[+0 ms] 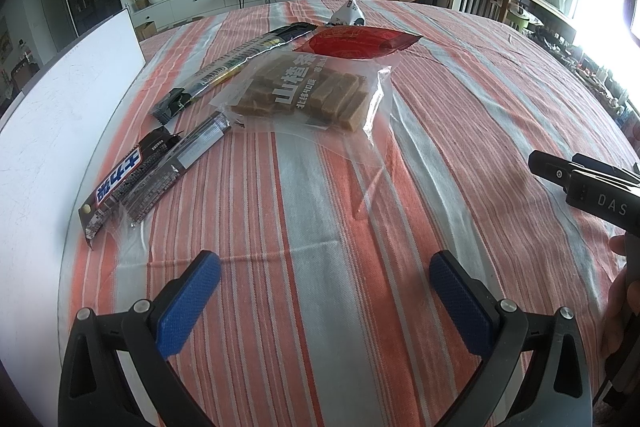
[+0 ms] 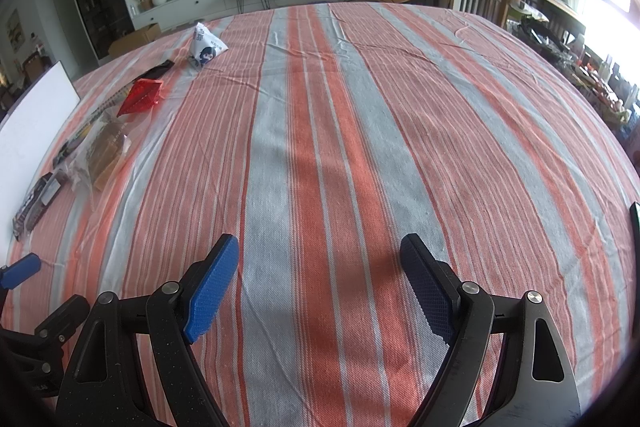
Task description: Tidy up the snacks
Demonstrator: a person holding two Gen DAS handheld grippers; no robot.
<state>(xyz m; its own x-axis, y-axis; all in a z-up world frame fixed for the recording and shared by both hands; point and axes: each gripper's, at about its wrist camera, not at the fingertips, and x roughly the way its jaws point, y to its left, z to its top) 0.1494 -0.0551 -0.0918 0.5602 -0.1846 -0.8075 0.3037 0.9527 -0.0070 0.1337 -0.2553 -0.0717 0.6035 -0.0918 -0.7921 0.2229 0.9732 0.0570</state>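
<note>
From the left wrist, the left gripper (image 1: 325, 269) stood open and empty over the striped woven tabletop (image 1: 320, 187); a clear bag (image 1: 310, 93) of tan bars lay at 12 o'clock. From the right wrist, the right gripper (image 2: 319, 257) gaped wide — snacks at 10 o'clock.

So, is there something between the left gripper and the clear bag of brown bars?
Nothing visible. The left gripper is open over bare striped tablecloth, and the clear bag of brown bars lies straight ahead. The chocolate bar and long dark packet lie to the left, off that path.
</note>
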